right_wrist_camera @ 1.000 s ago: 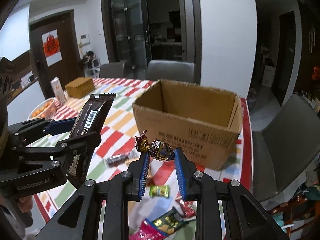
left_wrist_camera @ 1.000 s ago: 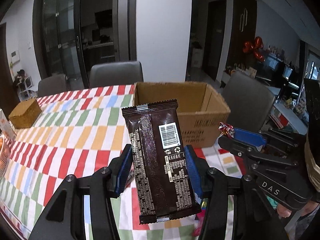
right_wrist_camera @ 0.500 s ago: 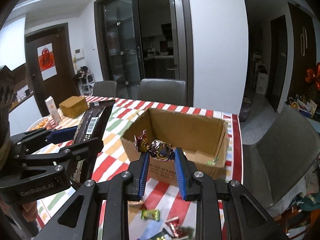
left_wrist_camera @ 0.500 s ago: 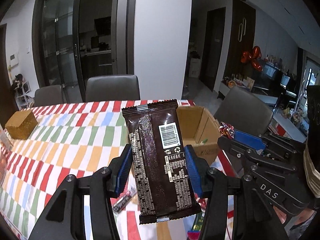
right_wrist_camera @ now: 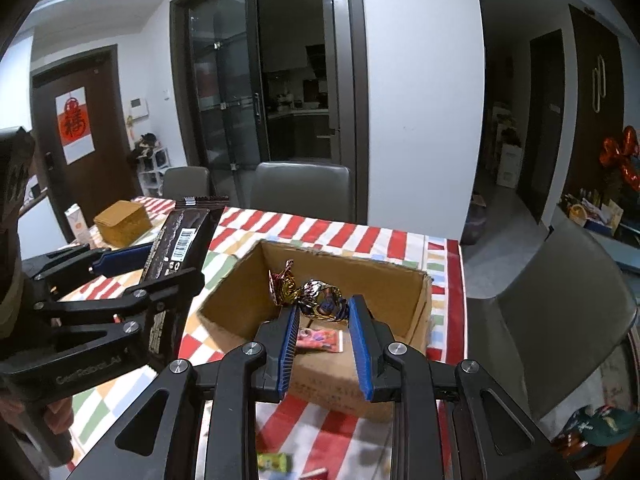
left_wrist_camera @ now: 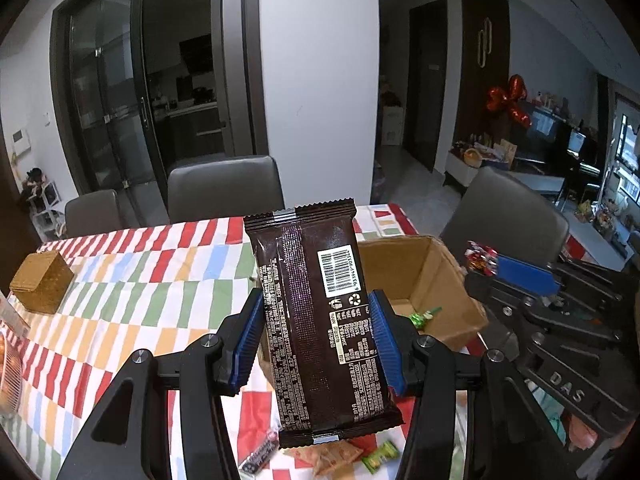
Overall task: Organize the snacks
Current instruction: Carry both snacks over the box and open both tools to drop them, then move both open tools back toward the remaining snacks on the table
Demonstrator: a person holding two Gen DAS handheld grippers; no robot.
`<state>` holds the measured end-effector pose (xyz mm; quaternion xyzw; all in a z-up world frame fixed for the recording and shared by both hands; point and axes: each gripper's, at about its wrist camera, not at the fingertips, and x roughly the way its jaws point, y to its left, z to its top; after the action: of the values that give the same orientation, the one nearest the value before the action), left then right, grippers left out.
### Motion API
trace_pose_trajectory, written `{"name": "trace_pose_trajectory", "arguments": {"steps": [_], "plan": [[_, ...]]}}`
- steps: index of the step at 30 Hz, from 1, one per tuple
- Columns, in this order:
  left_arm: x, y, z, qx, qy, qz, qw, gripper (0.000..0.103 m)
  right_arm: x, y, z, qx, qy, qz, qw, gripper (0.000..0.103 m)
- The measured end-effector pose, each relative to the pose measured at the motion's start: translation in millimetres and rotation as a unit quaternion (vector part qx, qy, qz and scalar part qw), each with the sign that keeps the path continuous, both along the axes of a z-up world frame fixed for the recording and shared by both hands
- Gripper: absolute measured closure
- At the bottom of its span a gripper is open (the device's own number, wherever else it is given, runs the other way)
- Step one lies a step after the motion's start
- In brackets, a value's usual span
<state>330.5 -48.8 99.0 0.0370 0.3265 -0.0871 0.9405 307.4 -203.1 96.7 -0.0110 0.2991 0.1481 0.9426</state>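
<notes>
Snacks are only partly sorted. In the left wrist view, a green sweet (left_wrist_camera: pixel 424 315) already lies inside the cardboard box (left_wrist_camera: pixel 448 264), while loose packets (left_wrist_camera: pixel 336 454) remain on the striped tablecloth (left_wrist_camera: pixel 132 280) below. The left gripper (left_wrist_camera: pixel 316 344) has its jaws at a middling spread, pressed on both edges of a dark brown bar wrapper (left_wrist_camera: pixel 320 320) held upright beside the box.

In the right wrist view, a pink packet (right_wrist_camera: pixel 320 340) rests on the box floor, and a green sweet (right_wrist_camera: pixel 274 462) lies on the cloth nearby. The right gripper (right_wrist_camera: pixel 324 320) has its jaws narrow, pinching a foil-wrapped candy (right_wrist_camera: pixel 316 296) above the box opening, apparently ready for dropping.
</notes>
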Motion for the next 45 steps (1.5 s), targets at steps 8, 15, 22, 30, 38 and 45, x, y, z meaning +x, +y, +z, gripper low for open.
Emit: {"name": "trace_pose_trajectory", "arguments": {"steps": [8,15,22,30,38,45], "plan": [[39,-9,-10,0.007,0.025,0.001,0.9997,0.052,28,3,-7,-0.013,0.021,-0.014,1.000,0.076],[63,-17,-25,0.019,0.054,0.000,0.9984,0.052,44,4,-20,-0.020,0.046,-0.018,0.999,0.076],[75,-22,-27,0.033,0.066,0.006,0.9973,0.044,55,0,-26,-0.021,0.057,-0.033,0.998,0.075],[41,-12,-14,0.049,0.027,0.012,0.9984,0.035,37,-5,-24,-0.017,0.046,-0.048,0.998,0.055],[-9,-9,-4,0.049,-0.006,-0.015,0.9987,0.035,-2,-8,-17,-0.017,0.024,-0.034,0.999,0.055],[-52,-12,-2,0.042,-0.022,-0.039,0.9981,0.035,-44,-9,-10,-0.012,-0.003,-0.019,1.000,0.055]]}}
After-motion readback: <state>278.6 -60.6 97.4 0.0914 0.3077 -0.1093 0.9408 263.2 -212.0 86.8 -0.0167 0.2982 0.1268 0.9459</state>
